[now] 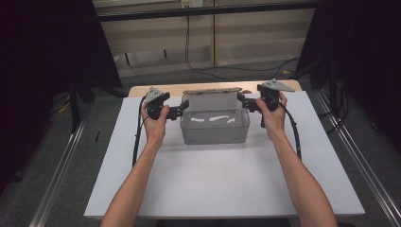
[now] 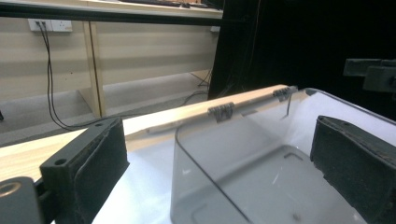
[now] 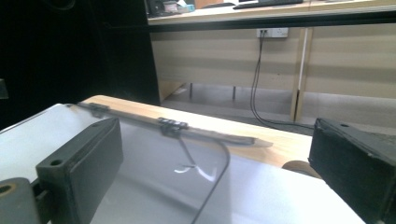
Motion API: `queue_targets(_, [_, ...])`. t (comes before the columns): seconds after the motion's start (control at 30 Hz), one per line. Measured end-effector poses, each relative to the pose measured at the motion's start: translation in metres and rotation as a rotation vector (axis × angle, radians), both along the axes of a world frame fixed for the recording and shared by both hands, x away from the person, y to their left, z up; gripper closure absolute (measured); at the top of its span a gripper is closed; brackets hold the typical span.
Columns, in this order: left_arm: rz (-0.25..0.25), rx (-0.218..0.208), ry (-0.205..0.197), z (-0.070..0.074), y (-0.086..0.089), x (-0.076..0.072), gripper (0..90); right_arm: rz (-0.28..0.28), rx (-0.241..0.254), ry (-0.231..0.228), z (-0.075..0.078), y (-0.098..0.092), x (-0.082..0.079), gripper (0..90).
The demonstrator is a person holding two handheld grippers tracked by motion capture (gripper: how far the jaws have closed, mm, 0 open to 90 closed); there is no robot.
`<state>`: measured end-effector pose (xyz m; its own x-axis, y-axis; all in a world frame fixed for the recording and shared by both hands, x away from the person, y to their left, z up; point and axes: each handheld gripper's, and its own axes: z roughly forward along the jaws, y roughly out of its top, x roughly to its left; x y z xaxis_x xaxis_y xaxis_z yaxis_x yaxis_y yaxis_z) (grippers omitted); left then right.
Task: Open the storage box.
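- high view: the clear bin (image 1: pixel 215 125) sits mid-table on the white board (image 1: pixel 222 184), its hinged lid (image 1: pixel 212 91) thrown back; left gripper (image 1: pixel 182 112) and right gripper (image 1: pixel 241 102) flank its ends.
- left gripper view: jaws spread, straddling the bin's end wall (image 2: pixel 205 177) without pressing; not yet gripped.
- right gripper view: jaws likewise apart astride the other wall (image 3: pixel 219 177); clamping and lifting look still to come.
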<state>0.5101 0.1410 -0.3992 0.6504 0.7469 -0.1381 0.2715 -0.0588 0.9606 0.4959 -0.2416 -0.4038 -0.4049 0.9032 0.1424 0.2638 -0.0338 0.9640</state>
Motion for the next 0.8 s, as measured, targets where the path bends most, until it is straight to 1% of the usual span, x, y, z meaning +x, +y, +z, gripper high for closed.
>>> queue_targets(0.07, [0.009, -0.006, -0.009, 0.002, 0.005, -0.005, 3.7, -0.008, -0.011, -0.014, 0.002, 0.001, -0.007, 2.9])
queue_targets(0.1, [0.013, -0.007, -0.013, 0.002, 0.008, -0.007, 3.7, -0.005, -0.008, -0.03, 0.003, 0.001, -0.011, 3.0])
queue_targets(0.17, [0.022, -0.011, -0.008, 0.003, 0.013, -0.012, 3.7, 0.003, 0.0, -0.038, 0.005, 0.001, -0.016, 2.6])
queue_targets(0.27, [0.035, 0.006, -0.014, 0.001, 0.02, -0.018, 3.7, 0.004, -0.019, -0.049, 0.007, 0.003, -0.025, 2.4])
queue_targets(0.33, [0.04, 0.007, -0.012, 0.001, 0.025, -0.023, 3.7, 0.003, -0.028, -0.063, 0.008, 0.003, -0.032, 2.3])
queue_targets(0.4, [0.045, -0.003, -0.017, 0.0, 0.03, -0.029, 3.7, 0.004, -0.04, -0.071, 0.009, 0.002, -0.039, 2.2])
queue_targets(0.43, [0.039, 0.014, -0.021, 0.0, 0.033, -0.033, 3.7, 0.004, -0.046, -0.076, 0.009, 0.001, -0.042, 2.2])
queue_targets(0.47, [0.039, 0.022, -0.027, -0.001, 0.035, -0.037, 3.7, 0.002, -0.055, -0.077, 0.009, 0.0, -0.047, 2.2])
queue_targets(0.5, [0.04, 0.023, -0.03, -0.002, 0.036, -0.041, 3.6, 0.0, -0.064, -0.078, 0.009, -0.002, -0.05, 2.2])
queue_targets(0.63, [0.079, 0.038, -0.051, -0.006, 0.044, -0.057, 3.4, -0.015, -0.082, -0.091, 0.009, -0.008, -0.065, 2.2])
queue_targets(0.67, [0.078, 0.042, -0.058, -0.006, 0.045, -0.06, 3.5, -0.016, -0.088, -0.085, 0.009, -0.01, -0.069, 2.2])
queue_targets(0.73, [0.076, 0.047, -0.057, -0.008, 0.048, -0.068, 3.6, -0.014, -0.093, -0.092, 0.007, -0.013, -0.078, 2.3])
queue_targets(0.8, [0.072, 0.042, -0.057, -0.011, 0.051, -0.077, 3.7, -0.02, -0.112, -0.092, 0.006, -0.015, -0.087, 2.2])
